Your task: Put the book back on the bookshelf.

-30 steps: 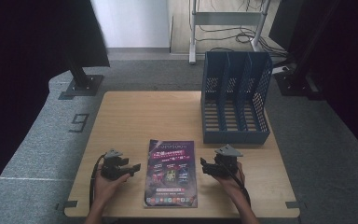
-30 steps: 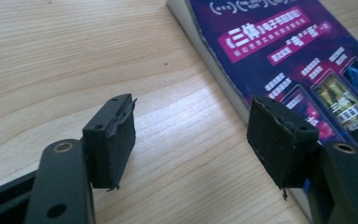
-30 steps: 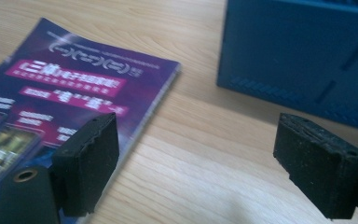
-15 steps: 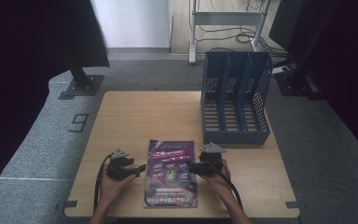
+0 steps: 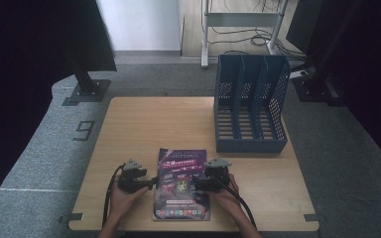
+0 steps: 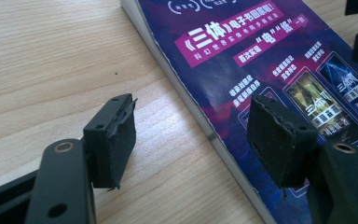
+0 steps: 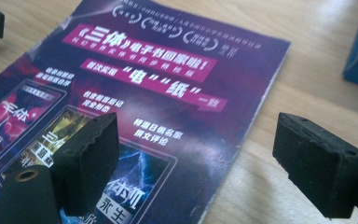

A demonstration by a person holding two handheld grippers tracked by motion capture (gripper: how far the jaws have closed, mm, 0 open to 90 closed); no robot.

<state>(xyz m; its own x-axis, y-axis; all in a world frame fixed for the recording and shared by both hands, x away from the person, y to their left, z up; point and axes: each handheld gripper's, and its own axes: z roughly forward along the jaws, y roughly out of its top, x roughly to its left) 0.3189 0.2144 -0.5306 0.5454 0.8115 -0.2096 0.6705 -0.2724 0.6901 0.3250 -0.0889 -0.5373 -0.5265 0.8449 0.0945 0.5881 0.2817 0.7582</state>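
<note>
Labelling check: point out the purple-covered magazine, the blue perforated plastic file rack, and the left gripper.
purple-covered magazine [image 5: 181, 188], high view, middle of its cover.
blue perforated plastic file rack [image 5: 249, 146], high view, low front wall.
left gripper [image 6: 191, 135], left gripper view, midway between its open fingertips.

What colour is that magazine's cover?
Dark purple magazine with pink banners and white writing, clearest in the right gripper view.

A thin purple magazine [image 5: 182, 183] lies flat and closed on the wooden worktop [image 5: 144, 129], near its front edge, cover up. The glossy cover [image 7: 158, 93] carries pink banners with white Chinese lettering and small framed pictures lower down. Its white page edges [image 6: 177, 88] show along one long side.
</note>
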